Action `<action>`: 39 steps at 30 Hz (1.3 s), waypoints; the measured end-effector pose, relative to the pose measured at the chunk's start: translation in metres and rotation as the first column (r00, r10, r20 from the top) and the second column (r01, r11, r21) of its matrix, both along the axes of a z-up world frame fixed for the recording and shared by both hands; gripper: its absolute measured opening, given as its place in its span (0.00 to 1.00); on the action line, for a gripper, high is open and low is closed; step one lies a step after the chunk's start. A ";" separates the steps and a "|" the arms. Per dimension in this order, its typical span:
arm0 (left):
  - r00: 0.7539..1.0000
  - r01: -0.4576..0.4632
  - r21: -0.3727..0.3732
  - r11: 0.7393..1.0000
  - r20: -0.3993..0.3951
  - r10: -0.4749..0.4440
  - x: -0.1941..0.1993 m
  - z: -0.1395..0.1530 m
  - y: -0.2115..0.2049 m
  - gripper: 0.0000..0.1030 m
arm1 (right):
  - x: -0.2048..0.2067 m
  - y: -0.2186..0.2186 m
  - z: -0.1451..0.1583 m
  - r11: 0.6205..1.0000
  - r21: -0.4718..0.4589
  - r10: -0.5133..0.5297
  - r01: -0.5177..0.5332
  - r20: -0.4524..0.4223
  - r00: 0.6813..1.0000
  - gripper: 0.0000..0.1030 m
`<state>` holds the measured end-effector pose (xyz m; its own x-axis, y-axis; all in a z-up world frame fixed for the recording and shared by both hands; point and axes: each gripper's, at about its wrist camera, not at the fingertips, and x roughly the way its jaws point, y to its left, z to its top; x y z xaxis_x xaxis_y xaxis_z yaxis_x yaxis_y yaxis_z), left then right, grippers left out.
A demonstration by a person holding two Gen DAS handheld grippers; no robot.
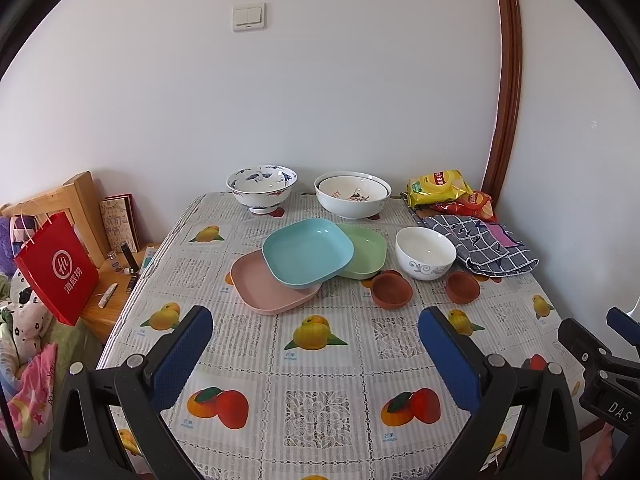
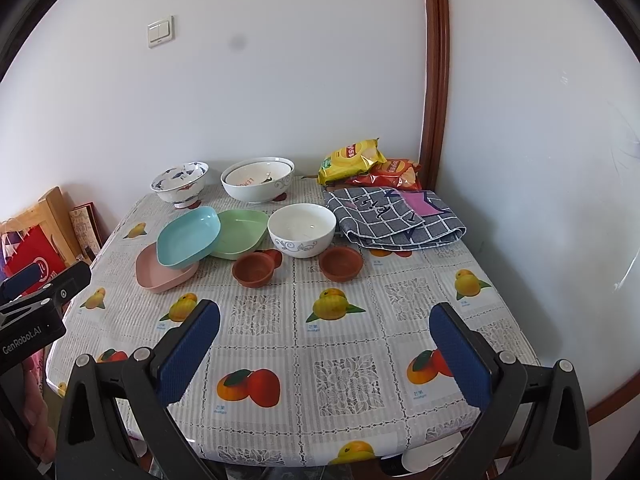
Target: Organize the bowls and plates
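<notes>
A blue square plate [image 1: 307, 252] leans on a pink plate [image 1: 268, 288] and a green plate [image 1: 366, 252] in mid-table. A white patterned bowl [image 1: 425, 252] stands to their right, with two small brown dishes [image 1: 392, 289] [image 1: 462, 287] in front. A blue-and-white footed bowl [image 1: 262, 188] and a large white bowl holding a smaller one [image 1: 352, 194] stand at the back. My left gripper [image 1: 316, 326] is open and empty above the near table. My right gripper [image 2: 324, 322] is open and empty, short of the brown dishes [image 2: 253, 270] [image 2: 341, 263].
Snack bags [image 1: 438, 186] and a folded checked cloth [image 1: 484, 250] lie at the back right. A red paper bag [image 1: 58, 270] and a wooden side table with small items [image 1: 116, 292] stand left of the table. The wall is close behind.
</notes>
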<state>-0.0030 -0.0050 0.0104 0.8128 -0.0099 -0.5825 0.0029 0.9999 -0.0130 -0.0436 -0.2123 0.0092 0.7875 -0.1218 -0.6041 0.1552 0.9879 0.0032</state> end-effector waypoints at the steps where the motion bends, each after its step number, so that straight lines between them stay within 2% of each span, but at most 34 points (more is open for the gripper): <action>1: 1.000 0.000 0.000 1.000 0.001 0.000 0.000 0.000 0.000 1.00 | 0.000 0.000 0.000 1.000 0.001 -0.001 0.001 0.000 1.000 1.00; 39: 1.000 0.012 0.008 1.000 0.000 -0.012 -0.002 -0.006 -0.005 1.00 | -0.001 -0.003 -0.001 1.000 0.010 -0.011 0.011 -0.004 1.000 1.00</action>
<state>-0.0055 -0.0099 0.0040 0.8126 -0.0150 -0.5826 0.0149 0.9999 -0.0050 -0.0447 -0.2157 0.0081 0.7839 -0.1245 -0.6082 0.1663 0.9860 0.0126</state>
